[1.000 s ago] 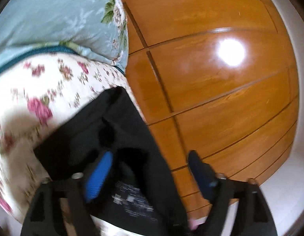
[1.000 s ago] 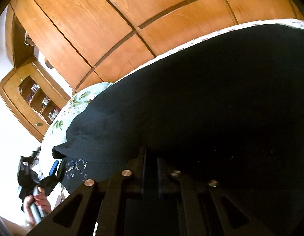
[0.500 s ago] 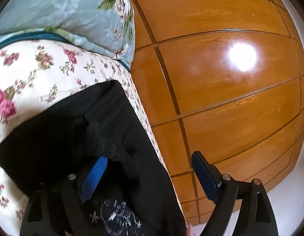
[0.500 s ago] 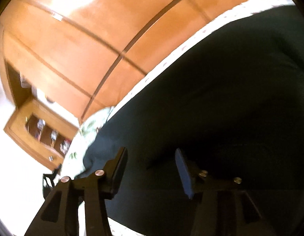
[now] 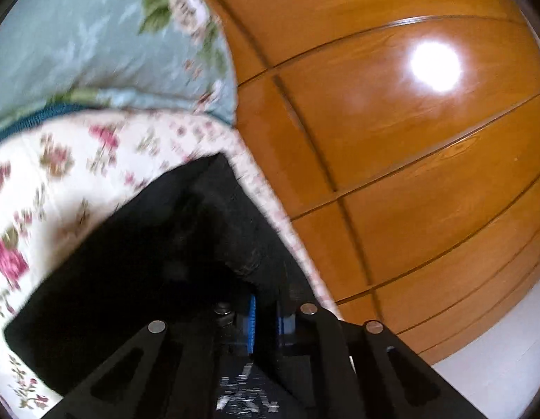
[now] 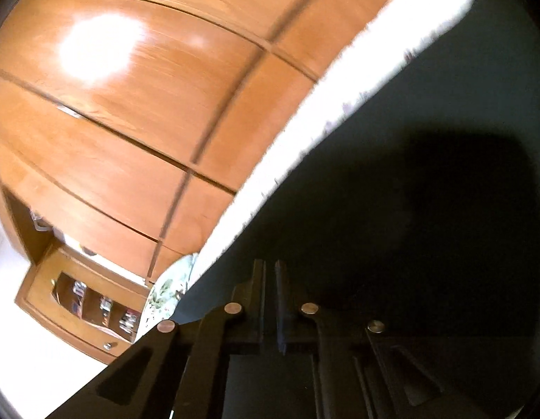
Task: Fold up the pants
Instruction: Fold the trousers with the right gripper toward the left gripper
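Black pants [image 5: 147, 262] lie on a floral bed sheet [image 5: 60, 174] near the bed's edge. My left gripper [image 5: 264, 309] has its jaws closing tight on a raised fold of the pants, and dark cloth shows between the blue pads [image 5: 250, 314]. White print on the pants shows just below the fingers. In the right wrist view the pants [image 6: 409, 227] fill the lower right as a flat dark sheet. My right gripper [image 6: 270, 272] is over them, its jaws closing to a thin slit. No pinched fold shows at its tips.
A glossy wooden wardrobe [image 5: 409, 139] stands close beside the bed. A light blue floral pillow [image 5: 78, 42] lies at the head. A strip of pale floor [image 5: 497, 366] runs by the wardrobe. A wooden shelf unit [image 6: 88, 303] with small items sits in the far corner.
The left jaws were wide apart and have snapped together on a fold of the pants. The right jaws opened midway, then closed again, and that gripper rolled and shifted across the pants.
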Available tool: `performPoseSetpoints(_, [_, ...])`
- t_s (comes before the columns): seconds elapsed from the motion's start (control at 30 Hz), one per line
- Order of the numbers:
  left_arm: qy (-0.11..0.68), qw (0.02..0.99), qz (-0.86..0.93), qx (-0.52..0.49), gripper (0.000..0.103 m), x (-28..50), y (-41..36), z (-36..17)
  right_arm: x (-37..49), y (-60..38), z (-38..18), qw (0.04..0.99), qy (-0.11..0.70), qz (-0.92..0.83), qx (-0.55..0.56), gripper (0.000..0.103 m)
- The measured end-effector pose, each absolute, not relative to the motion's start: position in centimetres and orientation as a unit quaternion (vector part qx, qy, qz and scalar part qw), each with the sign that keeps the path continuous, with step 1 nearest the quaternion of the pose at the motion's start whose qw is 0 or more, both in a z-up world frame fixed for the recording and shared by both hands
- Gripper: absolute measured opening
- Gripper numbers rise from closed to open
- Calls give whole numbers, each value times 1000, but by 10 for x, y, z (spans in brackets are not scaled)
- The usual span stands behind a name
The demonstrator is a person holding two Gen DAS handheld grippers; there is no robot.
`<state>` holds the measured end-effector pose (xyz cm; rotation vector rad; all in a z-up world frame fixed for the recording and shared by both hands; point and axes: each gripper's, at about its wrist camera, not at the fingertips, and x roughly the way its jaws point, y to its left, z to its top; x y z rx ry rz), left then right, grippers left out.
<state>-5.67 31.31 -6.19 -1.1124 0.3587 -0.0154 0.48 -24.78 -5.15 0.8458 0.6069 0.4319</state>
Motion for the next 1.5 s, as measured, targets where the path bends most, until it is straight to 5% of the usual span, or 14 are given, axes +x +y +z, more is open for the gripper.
performPoseSetpoints(0.17, [156, 849, -24, -505, 7, -80, 314, -46, -14, -257, -22, 860, 274, 233, 363, 3])
performPoseSetpoints(0.27, [163, 848, -23, -504, 7, -83, 308, -56, -18, -245, -39, 838, 333, 251, 351, 8])
performPoseSetpoints(0.3, [164, 844, -22, -511, 7, -83, 306, -61, -19, -237, -49, 826, 355, 261, 353, 24])
performPoseSetpoints(0.33, [164, 840, -22, -517, 7, -83, 305, -65, -19, -232, -58, 816, 368, 265, 358, 54])
performPoseSetpoints(0.4, [164, 838, -22, -520, 7, -83, 304, -66, -17, -222, -71, 792, 396, 269, 381, 71])
performPoseSetpoints(0.67, [127, 844, -51, -519, 7, -88, 303, -41, 1, -194, -85, 785, 412, 245, 393, 61])
performPoseSetpoints(0.77, [133, 847, -51, -513, 7, -86, 302, -41, 8, -209, -92, 785, 398, 198, 431, 46])
performPoseSetpoints(0.9, [134, 838, -47, -527, 7, -89, 306, -49, 15, -225, -106, 765, 387, 172, 485, 11])
performPoseSetpoints(1.27, [128, 854, -23, -504, 7, -124, 312, -44, -53, -239, -40, 824, 322, 282, 372, 8])
performPoseSetpoints(1.5, [214, 844, 38, -490, 7, -143, 307, -103, -67, -248, -104, 801, 411, 241, 363, 8])
